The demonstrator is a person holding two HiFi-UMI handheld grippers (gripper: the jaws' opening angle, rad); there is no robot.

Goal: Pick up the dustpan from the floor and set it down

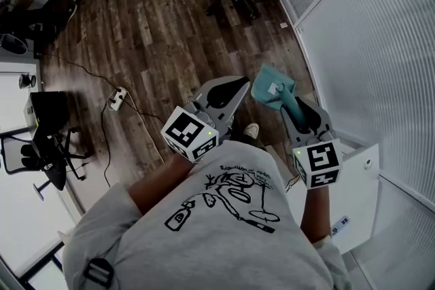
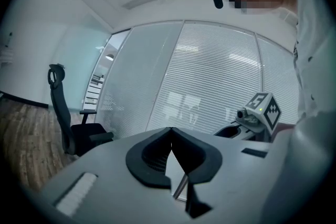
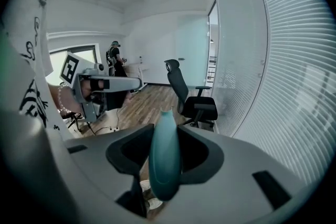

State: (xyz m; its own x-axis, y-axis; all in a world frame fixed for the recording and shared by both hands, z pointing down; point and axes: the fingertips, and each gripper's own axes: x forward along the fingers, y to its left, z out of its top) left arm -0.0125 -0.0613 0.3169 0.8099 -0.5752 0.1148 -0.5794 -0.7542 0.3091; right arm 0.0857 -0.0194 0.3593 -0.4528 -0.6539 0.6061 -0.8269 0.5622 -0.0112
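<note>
While its slim handle sits clamped between the jaws of the right gripper (image 3: 166, 131), the teal dustpan (image 1: 274, 88) hangs in the air above the wooden floor (image 1: 156, 30), its pan end sticking out past the jaw tips toward 11 o'clock of that gripper's marker cube (image 1: 319, 163) in the head view. In the right gripper view the handle runs straight up the middle of the jaws, which are partly apart and pressed on either side of it. The left gripper (image 1: 238, 88) is just beside the dustpan at its 9 o'clock in the head view, apart from it, with its jaws closed together on nothing. A white shoe (image 1: 251, 130) shows on the floor at 6 o'clock of the left gripper's tips. A glass wall with blinds (image 1: 367, 44) stands at 3 o'clock of the dustpan. A black office chair (image 3: 194, 99) stands by that wall, and a power strip (image 1: 117, 98) lies on the floor well off at 9 o'clock.
</note>
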